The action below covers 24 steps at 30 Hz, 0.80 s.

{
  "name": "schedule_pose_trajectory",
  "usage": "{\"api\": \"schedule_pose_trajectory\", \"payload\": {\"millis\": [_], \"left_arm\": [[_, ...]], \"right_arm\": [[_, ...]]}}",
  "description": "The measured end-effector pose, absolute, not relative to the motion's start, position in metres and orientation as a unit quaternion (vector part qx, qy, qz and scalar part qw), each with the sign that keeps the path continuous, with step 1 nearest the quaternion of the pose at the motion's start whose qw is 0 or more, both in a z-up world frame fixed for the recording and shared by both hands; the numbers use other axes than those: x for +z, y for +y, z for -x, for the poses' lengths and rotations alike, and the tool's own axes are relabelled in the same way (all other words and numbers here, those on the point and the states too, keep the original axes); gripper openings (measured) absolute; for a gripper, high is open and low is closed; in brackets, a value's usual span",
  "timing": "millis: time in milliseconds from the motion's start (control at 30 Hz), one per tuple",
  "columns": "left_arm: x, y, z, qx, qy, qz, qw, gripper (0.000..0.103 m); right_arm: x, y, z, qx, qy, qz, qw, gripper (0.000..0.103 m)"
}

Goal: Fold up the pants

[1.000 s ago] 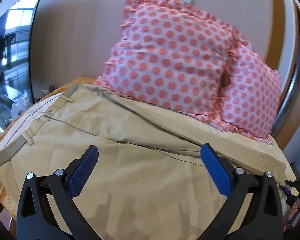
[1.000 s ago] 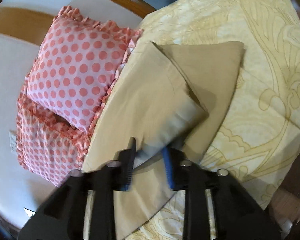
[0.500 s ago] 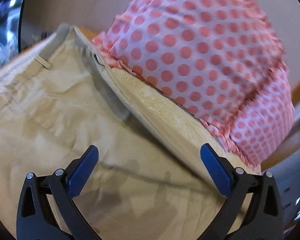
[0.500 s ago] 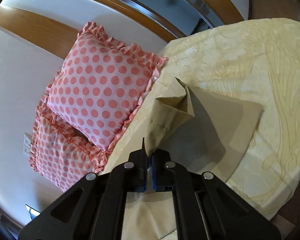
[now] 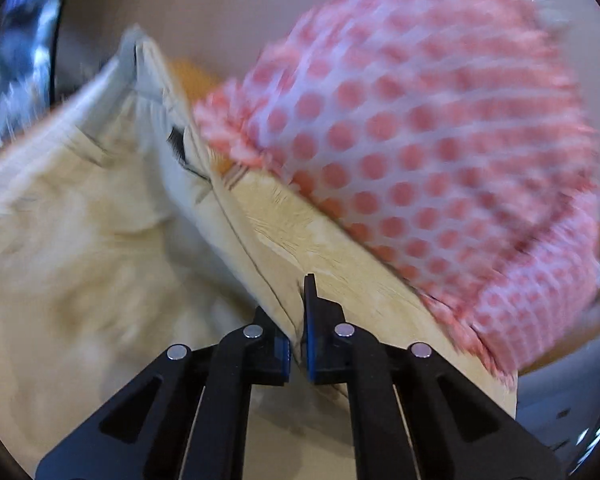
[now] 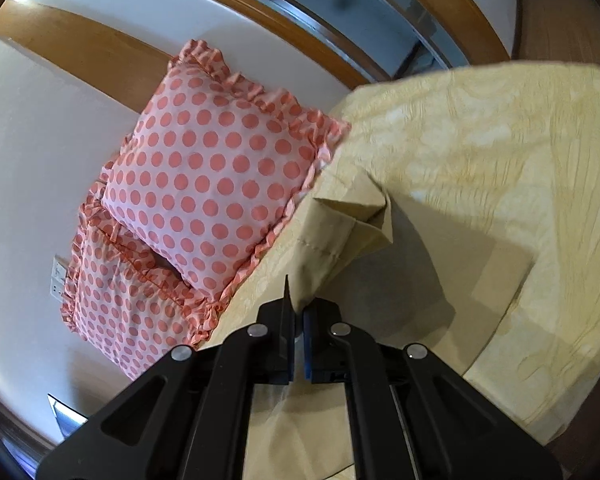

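While the khaki pants [image 5: 100,248] lie on the yellow bedspread [image 6: 500,152] near two polka-dot pillows [image 6: 212,184], both claws pinch them. Left gripper [image 5: 298,344] clamps a side edge; right gripper [image 6: 298,344] holds a lifted leg end.

A bed with a pale yellow patterned bedspread [image 6: 500,152] fills the right. Two pink polka-dot ruffled pillows [image 6: 204,184] lean against a white wall [image 6: 24,152] at the left, crossed by a wooden band [image 6: 96,52]. A white wall socket [image 6: 58,278] sits beside the nearer pillow.
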<state>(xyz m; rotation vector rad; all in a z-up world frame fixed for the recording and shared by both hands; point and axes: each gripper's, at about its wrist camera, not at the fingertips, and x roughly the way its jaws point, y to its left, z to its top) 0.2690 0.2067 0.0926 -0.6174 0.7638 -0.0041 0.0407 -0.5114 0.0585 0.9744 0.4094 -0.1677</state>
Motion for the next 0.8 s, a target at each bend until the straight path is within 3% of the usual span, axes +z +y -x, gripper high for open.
{"api": "schedule_pose_trajectory", "payload": {"millis": [100, 300, 433, 800], "left_arm": [[0.106, 0.212, -0.167, -0.009, 0.321, 0.28, 0.905, 0.005], [0.035, 0.215, -0.053, 0.041, 0.358, 0.26, 0.896, 0.005], [0.006, 0.219, -0.032, 0.047, 0.364, 0.302, 0.88, 0.006], [0.003, 0.212, -0.033, 0.036, 0.366, 0.292, 0.883, 0.014]], "right_arm": [[0.055, -0.522, -0.031, -0.098, 0.202, -0.457, 0.861, 0.003], [0.021, -0.533, -0.025, -0.137, 0.261, -0.464, 0.835, 0.003], [0.018, -0.534, -0.02, -0.135, 0.264, -0.465, 0.835, 0.003], [0.029, -0.542, -0.014, -0.177, 0.275, -0.434, 0.839, 0.003]]}}
